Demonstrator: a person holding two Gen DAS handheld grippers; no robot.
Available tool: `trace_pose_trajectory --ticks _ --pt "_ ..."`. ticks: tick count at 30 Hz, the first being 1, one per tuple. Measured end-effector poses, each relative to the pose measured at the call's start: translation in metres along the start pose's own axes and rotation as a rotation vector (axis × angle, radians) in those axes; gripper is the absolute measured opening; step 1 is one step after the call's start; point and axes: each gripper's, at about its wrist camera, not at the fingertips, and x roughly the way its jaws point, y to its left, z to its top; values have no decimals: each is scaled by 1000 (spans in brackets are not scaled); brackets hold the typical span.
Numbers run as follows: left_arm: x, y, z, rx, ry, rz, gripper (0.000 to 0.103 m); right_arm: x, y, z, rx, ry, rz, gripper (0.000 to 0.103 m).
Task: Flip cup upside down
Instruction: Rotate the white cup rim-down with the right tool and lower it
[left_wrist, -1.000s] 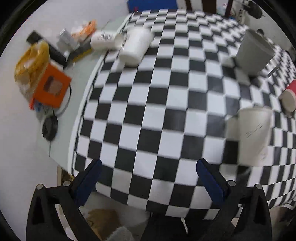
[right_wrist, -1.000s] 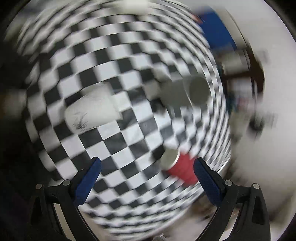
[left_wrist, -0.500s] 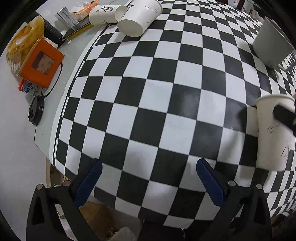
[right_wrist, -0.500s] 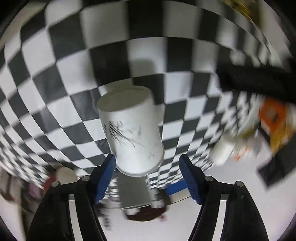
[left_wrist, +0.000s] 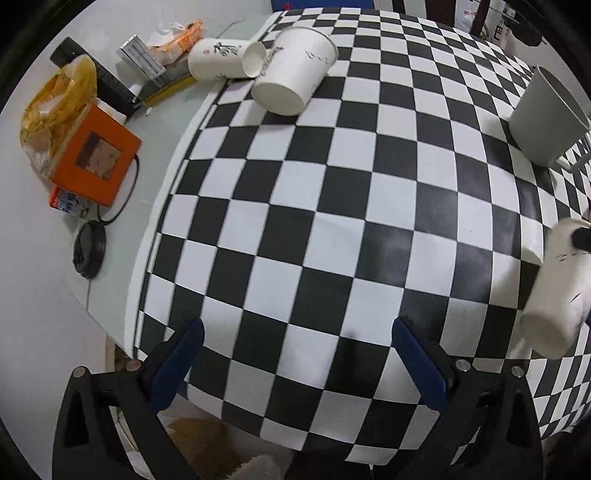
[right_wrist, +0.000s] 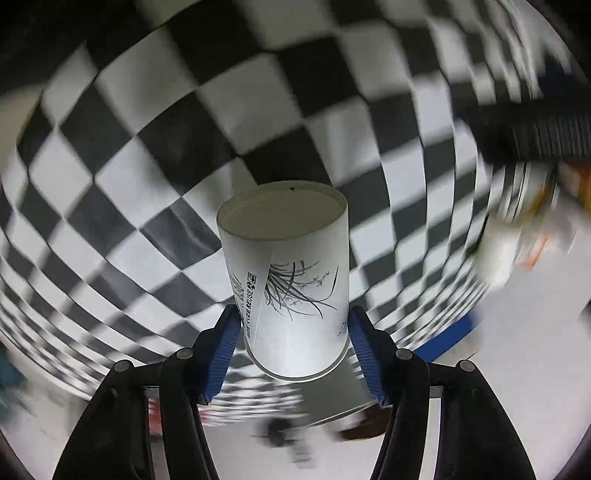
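Right gripper pinched the paper cup near its rim; thin wall looked light and crushable, so gentle squeeze. Left gripper was spread, empty.

Centre of the checkered cloth lies open between the left gripper's spread fingers. Obstacles: two tipped paper cups at the far edge, grey cup far right, clutter around the orange box left.

Left claw: black angular frame, silver screws, smooth blue finger pads. Right claw: same black frame, ribbed blue pads.
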Motion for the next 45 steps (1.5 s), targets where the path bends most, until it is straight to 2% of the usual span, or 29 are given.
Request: trace_pose_trajectory --ticks 2,4,8,11,14,18,24,25,26,31,33,35,36,41,45 --pt "-3 2 2 -3 -12 15 103 2 -14 -10 167 -1 126 62" --pt "-6 3 4 -2 -27 25 103 11 -33 -27 384 12 287 62" --pt "-10 -2 9 7 -39 21 103 43 -60 -66 784 48 646 62" --pt "-13 -9 11 13 -50 10 103 72 -66 -85 1009 66 902 62" --pt "-13 -14 12 16 -54 -11 103 96 -63 -101 1138 90 1064 62" --pt "-12 -21 12 4 -51 -48 103 120 -56 -117 1268 102 1177 63" --pt "-2 -23 14 -35 -21 -102 103 136 -44 -134 1363 118 1234 69" --pt "-1 -22 14 -39 -15 -109 103 138 -43 -137 1375 126 1234 76" --pt "-1 -23 15 -41 -12 -112 103 139 -45 -139 1386 132 1215 82" --pt "5 -22 18 -44 14 -132 103 135 -63 -149 1470 51 1120 83" --pt "7 -21 20 -45 22 -134 103 134 -68 -137 1485 38 1108 82" --pt "7 -19 22 -43 26 -128 103 134 -71 -128 1484 26 1098 62" --pt "7 -17 24 -43 27 -129 103 133 -76 -125 1499 17 1092 62" --pt "3 -15 32 -33 21 -136 103 107 -81 -149 1730 -150 1020 61" --pt "5 -18 41 -34 26 -138 103 92 -83 -170 1968 -301 849 62"
